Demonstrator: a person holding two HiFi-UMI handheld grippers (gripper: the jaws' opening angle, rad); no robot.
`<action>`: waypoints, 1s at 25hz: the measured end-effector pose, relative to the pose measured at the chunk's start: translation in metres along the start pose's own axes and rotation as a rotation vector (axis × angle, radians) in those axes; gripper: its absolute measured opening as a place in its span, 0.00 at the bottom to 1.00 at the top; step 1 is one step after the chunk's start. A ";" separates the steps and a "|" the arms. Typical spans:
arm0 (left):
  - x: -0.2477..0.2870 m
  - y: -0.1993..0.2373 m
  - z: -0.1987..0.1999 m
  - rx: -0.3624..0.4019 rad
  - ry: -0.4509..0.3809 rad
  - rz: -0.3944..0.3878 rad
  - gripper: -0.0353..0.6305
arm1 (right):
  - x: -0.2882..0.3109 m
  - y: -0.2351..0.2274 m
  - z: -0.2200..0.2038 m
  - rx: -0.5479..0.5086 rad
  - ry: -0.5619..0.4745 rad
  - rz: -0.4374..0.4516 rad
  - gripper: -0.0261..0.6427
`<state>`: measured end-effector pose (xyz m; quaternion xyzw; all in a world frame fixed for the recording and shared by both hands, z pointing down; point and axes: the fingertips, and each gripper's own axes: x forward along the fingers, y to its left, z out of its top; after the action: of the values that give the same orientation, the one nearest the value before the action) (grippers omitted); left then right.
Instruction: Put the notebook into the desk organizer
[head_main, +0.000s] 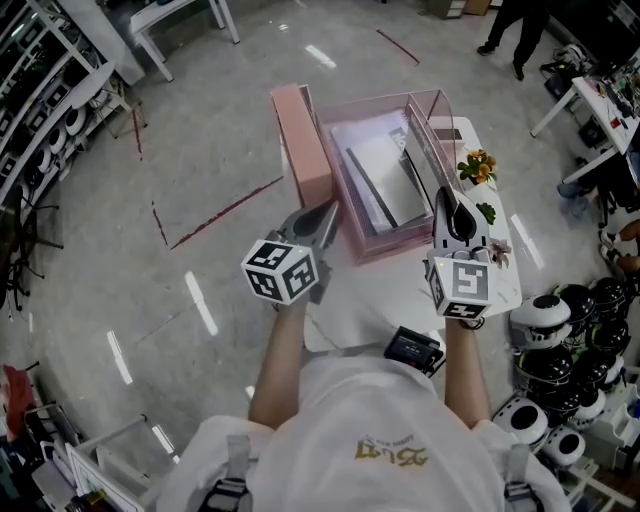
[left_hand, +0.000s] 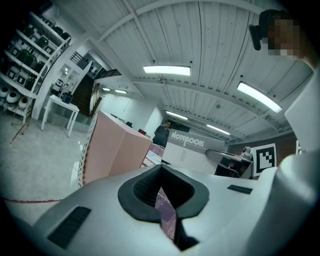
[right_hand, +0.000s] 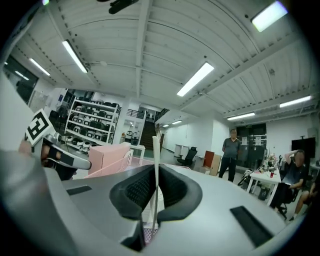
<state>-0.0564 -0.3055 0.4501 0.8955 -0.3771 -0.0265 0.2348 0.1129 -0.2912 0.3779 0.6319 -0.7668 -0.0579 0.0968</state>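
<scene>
We see one desk organizer (head_main: 372, 246) on the white table (head_main: 395, 300), and one grey notebook (head_main: 385, 180) already stands inside it. We count two tongs. The left tongs (head_main: 322, 215) are closed on the organizer's pink mesh wall; the right tongs (head_main: 446, 200) are closed on its thin upright side panel. One pink box (head_main: 300, 140) stands just beside the organizer.

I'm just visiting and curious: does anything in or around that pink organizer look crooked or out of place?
The grey notebook leans aslant inside the pink organizer instead of standing straight. The left tongs and right tongs each pinch one of its walls. Nothing looks spilled or broken.
</scene>
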 end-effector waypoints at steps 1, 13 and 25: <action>0.000 0.001 0.000 0.000 0.001 0.001 0.08 | 0.001 0.003 0.000 -0.026 0.002 0.005 0.07; -0.001 0.008 -0.003 -0.007 0.008 0.011 0.08 | 0.010 0.028 -0.011 -0.051 0.030 0.087 0.07; 0.000 0.015 -0.006 -0.020 0.008 0.021 0.08 | 0.026 0.059 -0.021 -0.217 0.085 0.181 0.07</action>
<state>-0.0650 -0.3117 0.4616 0.8891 -0.3854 -0.0240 0.2457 0.0566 -0.3045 0.4130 0.5477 -0.8051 -0.1048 0.2020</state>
